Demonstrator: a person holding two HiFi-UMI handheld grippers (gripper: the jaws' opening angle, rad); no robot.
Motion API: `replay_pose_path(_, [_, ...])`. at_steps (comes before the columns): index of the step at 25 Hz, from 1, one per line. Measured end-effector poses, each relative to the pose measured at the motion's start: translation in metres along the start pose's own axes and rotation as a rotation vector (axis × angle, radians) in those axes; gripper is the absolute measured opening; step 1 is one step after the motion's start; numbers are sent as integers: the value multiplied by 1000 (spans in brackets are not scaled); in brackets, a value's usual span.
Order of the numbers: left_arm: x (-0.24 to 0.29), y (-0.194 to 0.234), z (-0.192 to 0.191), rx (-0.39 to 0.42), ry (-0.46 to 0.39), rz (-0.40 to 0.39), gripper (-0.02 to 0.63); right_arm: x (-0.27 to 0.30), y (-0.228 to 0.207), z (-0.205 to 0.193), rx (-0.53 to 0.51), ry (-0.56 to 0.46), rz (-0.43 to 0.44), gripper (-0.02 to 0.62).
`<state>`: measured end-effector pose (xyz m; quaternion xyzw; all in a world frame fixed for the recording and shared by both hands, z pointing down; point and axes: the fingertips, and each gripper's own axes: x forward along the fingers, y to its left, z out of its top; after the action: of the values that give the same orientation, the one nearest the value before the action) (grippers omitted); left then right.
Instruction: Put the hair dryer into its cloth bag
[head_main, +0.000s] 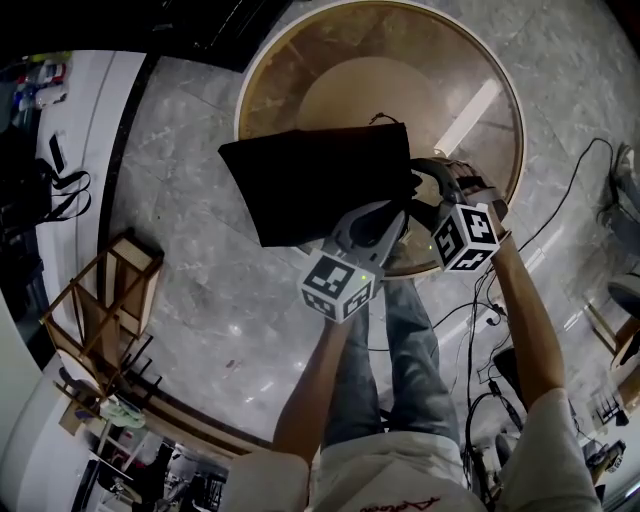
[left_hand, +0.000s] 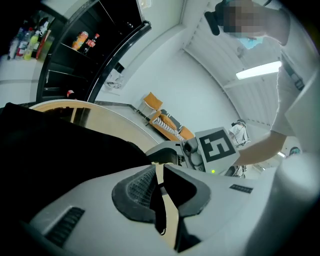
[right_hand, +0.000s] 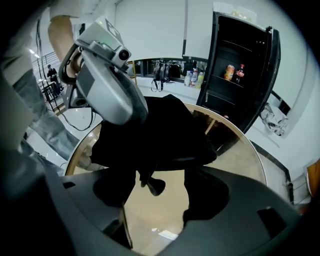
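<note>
A black cloth bag (head_main: 320, 180) hangs over the round table (head_main: 500, 90), lifted at its right edge. My left gripper (head_main: 405, 222) is shut on that edge; in the left gripper view a thin black drawstring (left_hand: 161, 200) runs pinched between its pads, with the bag (left_hand: 60, 150) to the left. My right gripper (head_main: 422, 178) is just right of the bag's mouth, open, with nothing between its jaws. In the right gripper view the bag (right_hand: 165, 135) hangs ahead and a drawstring end (right_hand: 154, 186) dangles free in the gap. No hair dryer shows in any view.
The person's legs (head_main: 390, 370) stand at the table's near rim. A wooden rack (head_main: 110, 300) is on the floor to the left, cables (head_main: 560, 200) to the right. A black cabinet with drinks (right_hand: 240, 70) stands beyond the table.
</note>
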<state>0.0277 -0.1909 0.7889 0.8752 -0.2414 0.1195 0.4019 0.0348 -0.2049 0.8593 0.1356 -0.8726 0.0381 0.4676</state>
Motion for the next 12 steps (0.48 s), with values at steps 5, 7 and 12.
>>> replay_pose_path(5, [-11,-2,6,15,-22,24,175,-20,-6,-18,138,-8,-54,302])
replay_pose_path(7, [-15,1,5,26,-22,42,175,-30,-5,-27,208,-13,-82,302])
replay_pose_path(12, [-26,-3,16,69,-35,74,175,-69,0,-16,456,-137,-153,301])
